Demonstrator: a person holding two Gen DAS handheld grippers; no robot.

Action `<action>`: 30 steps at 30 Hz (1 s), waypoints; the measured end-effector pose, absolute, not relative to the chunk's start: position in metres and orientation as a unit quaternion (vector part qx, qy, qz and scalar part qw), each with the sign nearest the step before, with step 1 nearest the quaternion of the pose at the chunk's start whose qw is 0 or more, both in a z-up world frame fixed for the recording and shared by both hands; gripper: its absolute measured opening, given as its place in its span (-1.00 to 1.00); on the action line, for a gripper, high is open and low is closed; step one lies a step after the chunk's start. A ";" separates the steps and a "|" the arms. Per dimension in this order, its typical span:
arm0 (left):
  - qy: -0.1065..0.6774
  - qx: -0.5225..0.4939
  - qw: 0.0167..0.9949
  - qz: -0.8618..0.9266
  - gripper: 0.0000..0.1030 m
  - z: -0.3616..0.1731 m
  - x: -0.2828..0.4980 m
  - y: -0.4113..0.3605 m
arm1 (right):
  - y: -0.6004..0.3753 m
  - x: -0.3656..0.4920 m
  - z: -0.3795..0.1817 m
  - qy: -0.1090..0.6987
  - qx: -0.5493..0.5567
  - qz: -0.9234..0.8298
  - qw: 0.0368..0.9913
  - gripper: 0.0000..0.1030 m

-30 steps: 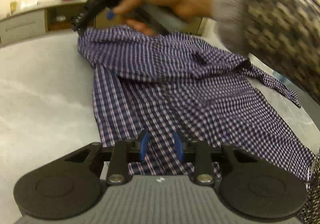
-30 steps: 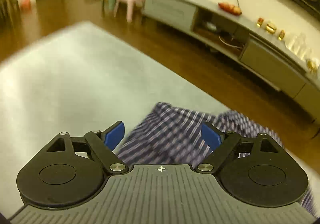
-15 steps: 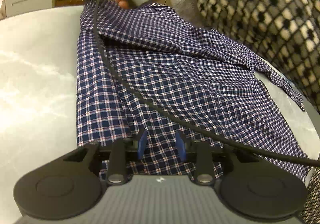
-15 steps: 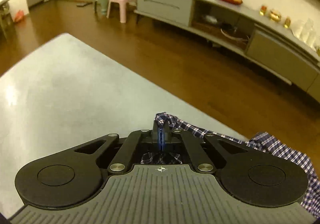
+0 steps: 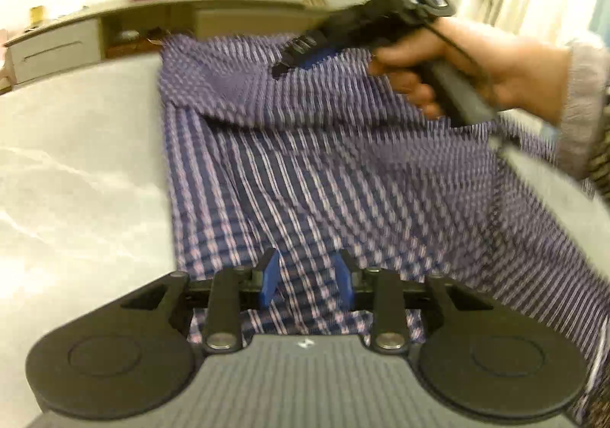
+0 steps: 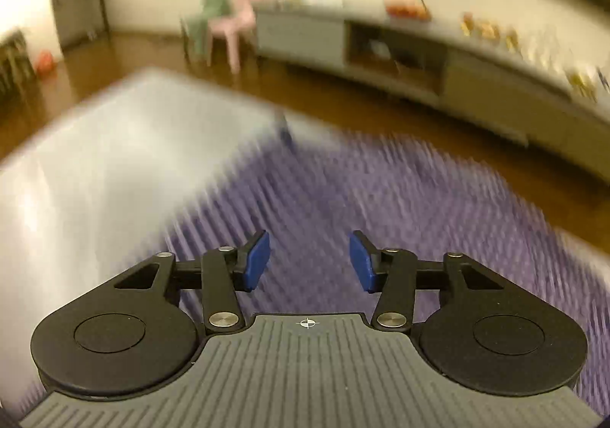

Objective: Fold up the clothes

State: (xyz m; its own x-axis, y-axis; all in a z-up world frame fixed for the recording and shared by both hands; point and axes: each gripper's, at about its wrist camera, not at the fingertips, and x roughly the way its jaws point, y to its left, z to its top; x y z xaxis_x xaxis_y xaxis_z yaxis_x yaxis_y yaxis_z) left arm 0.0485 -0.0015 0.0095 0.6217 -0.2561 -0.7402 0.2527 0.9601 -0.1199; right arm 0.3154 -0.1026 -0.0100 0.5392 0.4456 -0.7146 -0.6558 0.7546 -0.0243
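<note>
A blue-and-white checked shirt (image 5: 324, 168) lies spread on the pale marble-look table (image 5: 76, 180); its far part is folded over toward me. My left gripper (image 5: 307, 283) hovers at the shirt's near hem, blue pads apart, with fabric beneath them. A hand (image 5: 495, 65) holds my right gripper (image 5: 293, 58) over the shirt's far end. In the right wrist view, that right gripper (image 6: 309, 260) stands open above the blurred shirt (image 6: 400, 206), with nothing between its fingers.
The table's far edge (image 6: 183, 84) drops to a wooden floor (image 6: 343, 103). A long grey sideboard (image 6: 419, 50) lines the wall, with small pink and green chairs (image 6: 228, 20) beside it. A patterned sleeve (image 5: 587, 100) enters from the right.
The right gripper, shut on the shirt's edge half a second ago, has opened and let it go, and now sits back over the cloth. The left gripper has stayed at the hem.
</note>
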 end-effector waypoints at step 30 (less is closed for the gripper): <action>0.342 -0.059 0.930 -0.123 0.04 0.034 0.074 -0.026 | -0.401 0.275 -0.061 0.380 0.120 0.143 0.906 0.60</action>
